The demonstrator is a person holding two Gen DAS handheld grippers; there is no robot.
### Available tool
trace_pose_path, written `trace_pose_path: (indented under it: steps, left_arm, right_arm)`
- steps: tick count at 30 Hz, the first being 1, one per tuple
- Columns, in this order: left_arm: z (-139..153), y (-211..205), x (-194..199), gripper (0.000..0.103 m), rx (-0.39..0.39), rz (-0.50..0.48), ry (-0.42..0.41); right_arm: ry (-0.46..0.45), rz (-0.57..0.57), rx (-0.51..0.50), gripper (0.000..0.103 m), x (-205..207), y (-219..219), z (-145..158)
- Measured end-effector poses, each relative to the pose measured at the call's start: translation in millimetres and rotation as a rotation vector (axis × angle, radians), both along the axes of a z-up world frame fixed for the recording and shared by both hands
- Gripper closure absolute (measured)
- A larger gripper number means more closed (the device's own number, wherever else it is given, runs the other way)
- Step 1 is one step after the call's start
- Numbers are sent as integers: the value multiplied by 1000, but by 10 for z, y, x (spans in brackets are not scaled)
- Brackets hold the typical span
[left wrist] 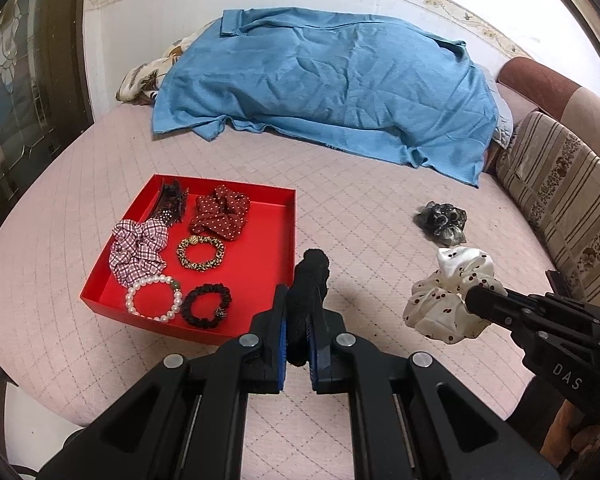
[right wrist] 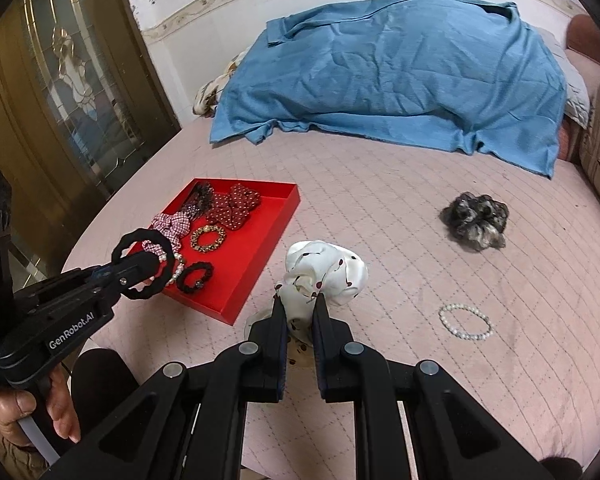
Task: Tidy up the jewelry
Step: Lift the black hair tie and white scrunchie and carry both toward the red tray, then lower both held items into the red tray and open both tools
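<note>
Black left tongs (right wrist: pixel 140 268), marked "GenRobot.AI", clamp a black scrunchie (right wrist: pixel 144 262); right tongs (right wrist: pixel 299 304) clamp a white scrunchie (right wrist: pixel 324 276).

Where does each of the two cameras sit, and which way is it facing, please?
Left wrist: on the left tool, looking forward and down over the bed at the red tray; its fingers clamp a black hair tie; the right tool enters at right.
Right wrist: on the right tool, same heading, clamping a white cherry-print scrunchie; the left tool and a hand show at left.
Shared: tray, both held items, grey scrunchie, blue cloth.
</note>
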State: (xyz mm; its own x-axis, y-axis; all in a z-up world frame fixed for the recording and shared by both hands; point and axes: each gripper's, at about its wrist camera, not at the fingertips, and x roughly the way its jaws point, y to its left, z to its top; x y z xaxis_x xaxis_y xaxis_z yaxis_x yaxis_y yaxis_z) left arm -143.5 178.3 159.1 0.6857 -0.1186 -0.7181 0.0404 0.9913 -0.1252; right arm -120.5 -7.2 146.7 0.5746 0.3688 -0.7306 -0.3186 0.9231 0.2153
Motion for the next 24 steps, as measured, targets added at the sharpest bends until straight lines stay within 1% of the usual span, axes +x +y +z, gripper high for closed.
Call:
trace_pose_path:
  steps: [6, 16, 20, 22, 24]
  left_arm:
    - [-75, 150, 64, 95, -35, 20, 15]
    - [-248, 658, 204, 95, -131, 108, 36]
    - [-380, 823, 281, 95, -216, 123, 65]
    - [-439, 851, 326, 95, -252, 116, 72]
    - [-477, 836, 370, 95, -271, 105, 78]
  right_arm:
    - [7, 34, -11, 90, 114, 161, -20]
    - [2, 81, -8, 90, 449, 471, -68]
    - [9, 114, 20, 90, 667, 633, -109]
    - [18, 125, 35, 90, 800, 721, -135]
    - [19, 138, 40, 90, 924, 822, -162]
